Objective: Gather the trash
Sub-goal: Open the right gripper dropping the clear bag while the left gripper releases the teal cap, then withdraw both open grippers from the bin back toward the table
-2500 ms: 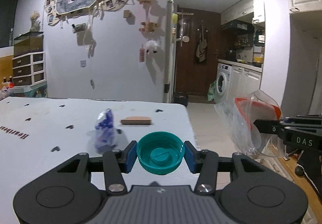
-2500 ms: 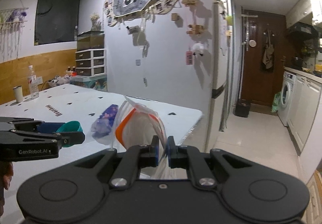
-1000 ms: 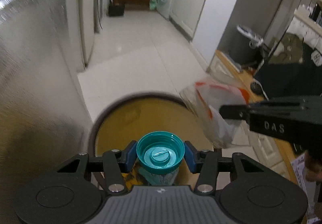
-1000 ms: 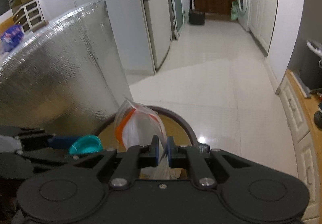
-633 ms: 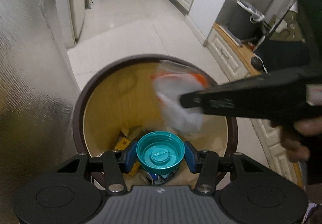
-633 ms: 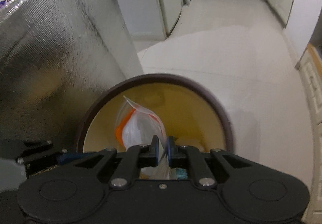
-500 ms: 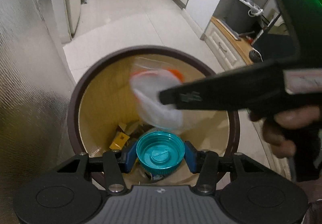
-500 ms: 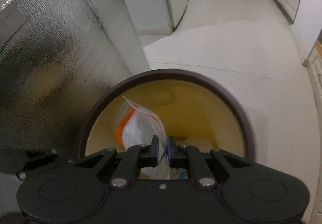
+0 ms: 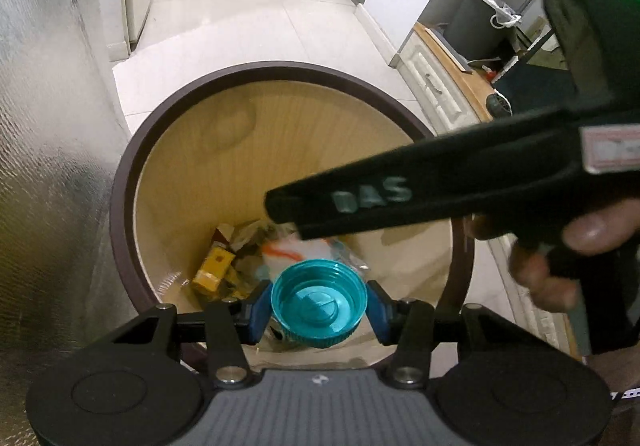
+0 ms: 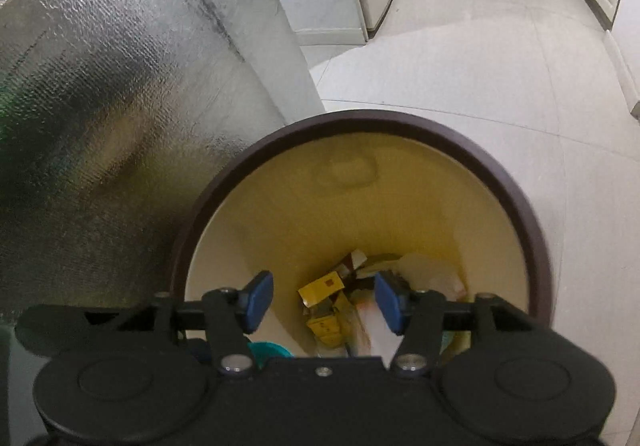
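My left gripper (image 9: 319, 310) is shut on a teal bottle cap (image 9: 319, 305) and holds it above the near side of a round trash bin with a dark brown rim (image 9: 120, 181) and yellow inside. My right gripper (image 10: 323, 306) is open and empty above the same bin's rim (image 10: 532, 221); its body crosses the left wrist view (image 9: 420, 193). The clear plastic bag with an orange strip (image 9: 296, 252) lies at the bin's bottom among yellow cartons (image 9: 214, 270). In the right wrist view the bag shows blurred and white (image 10: 378, 330).
A silver foil-covered wall (image 9: 44, 149) stands right next to the bin on the left. White tiled floor (image 10: 460, 57) lies beyond the bin. White low cabinets (image 9: 432, 85) and a grey bin (image 9: 472, 29) stand to the right.
My right gripper has opened and the plastic bag has dropped into the bin. Both grippers have moved closer over the bin. The left gripper still holds the cap.
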{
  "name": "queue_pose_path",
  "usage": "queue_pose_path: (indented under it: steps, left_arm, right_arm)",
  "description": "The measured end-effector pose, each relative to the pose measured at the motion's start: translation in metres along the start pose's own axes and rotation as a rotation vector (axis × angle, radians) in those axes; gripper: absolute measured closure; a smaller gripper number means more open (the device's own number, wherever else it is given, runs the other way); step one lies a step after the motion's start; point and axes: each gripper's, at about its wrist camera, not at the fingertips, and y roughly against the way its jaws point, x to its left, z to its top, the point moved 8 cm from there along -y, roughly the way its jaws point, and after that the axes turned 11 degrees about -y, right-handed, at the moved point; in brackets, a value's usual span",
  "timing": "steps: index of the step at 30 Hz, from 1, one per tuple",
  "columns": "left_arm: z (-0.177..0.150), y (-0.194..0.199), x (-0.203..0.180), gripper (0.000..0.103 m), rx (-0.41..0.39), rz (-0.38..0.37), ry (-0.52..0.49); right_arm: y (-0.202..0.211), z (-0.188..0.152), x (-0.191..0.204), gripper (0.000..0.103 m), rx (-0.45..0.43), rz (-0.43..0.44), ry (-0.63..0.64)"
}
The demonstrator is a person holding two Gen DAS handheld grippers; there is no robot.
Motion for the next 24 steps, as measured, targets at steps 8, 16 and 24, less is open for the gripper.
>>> queue_pose_path:
  steps: [8, 16, 24]
  left_arm:
    - [-0.001, 0.003, -0.004, 0.028, 0.003, 0.005, 0.002]
    - [-0.001, 0.009, -0.008, 0.015, 0.017, 0.030, -0.012]
    - [-0.005, 0.021, -0.009, 0.009, 0.021, 0.053, -0.017]
  right_arm:
    - [0.019, -0.012, -0.013, 0.039, 0.006, -0.019, 0.040]
    - [0.038, -0.024, -0.023, 0.035, -0.002, -0.045, 0.068]
    - [0.060, -0.028, -0.024, 0.031, -0.029, -0.061, 0.090]
